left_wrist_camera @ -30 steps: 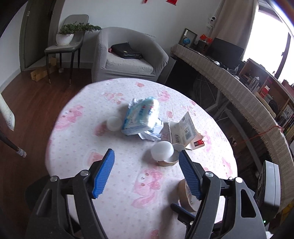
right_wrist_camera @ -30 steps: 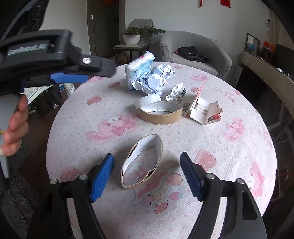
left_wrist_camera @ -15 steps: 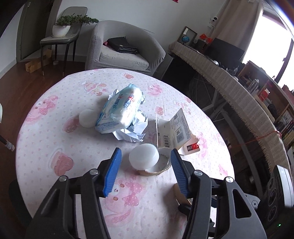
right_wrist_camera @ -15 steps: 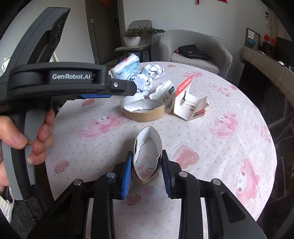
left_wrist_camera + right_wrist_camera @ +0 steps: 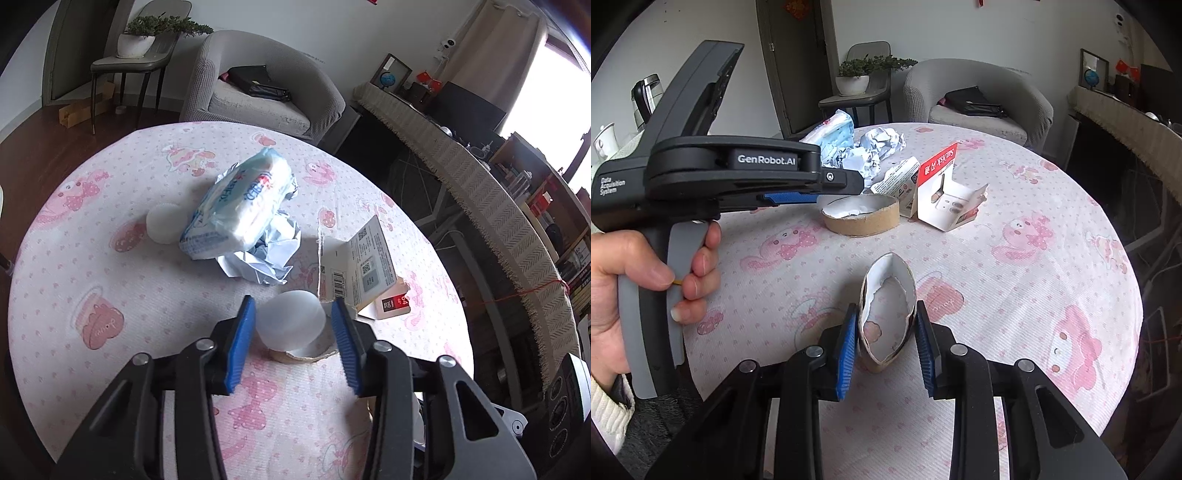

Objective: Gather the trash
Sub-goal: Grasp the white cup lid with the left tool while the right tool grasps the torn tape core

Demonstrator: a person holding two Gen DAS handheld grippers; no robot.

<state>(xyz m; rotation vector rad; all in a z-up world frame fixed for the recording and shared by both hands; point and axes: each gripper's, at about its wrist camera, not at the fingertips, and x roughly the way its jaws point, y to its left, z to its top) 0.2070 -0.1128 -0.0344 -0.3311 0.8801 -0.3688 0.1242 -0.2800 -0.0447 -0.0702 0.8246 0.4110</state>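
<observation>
My left gripper (image 5: 291,332) has its blue pads on both sides of a round white lid (image 5: 291,321) that leans on a cardboard tape ring (image 5: 306,353); they look closed on it. My right gripper (image 5: 886,339) is shut on a squashed cardboard tape ring (image 5: 886,314) on the table. In the right wrist view the left gripper (image 5: 738,173) reaches over the round tape ring (image 5: 860,216). A wipes pack (image 5: 240,210), crumpled paper (image 5: 266,254), a second white lid (image 5: 162,223) and torn card packaging (image 5: 365,273) lie on the table.
The round table (image 5: 92,295) has a pink patterned cloth. A grey armchair (image 5: 258,96) and a chair with a potted plant (image 5: 140,40) stand behind it. A long sideboard (image 5: 480,192) runs along the right. Red-and-white packaging (image 5: 945,192) stands beside the tape ring.
Both grippers moved forward and closed: the left from wide open onto the white lid, the right from wide open onto the squashed tape ring.
</observation>
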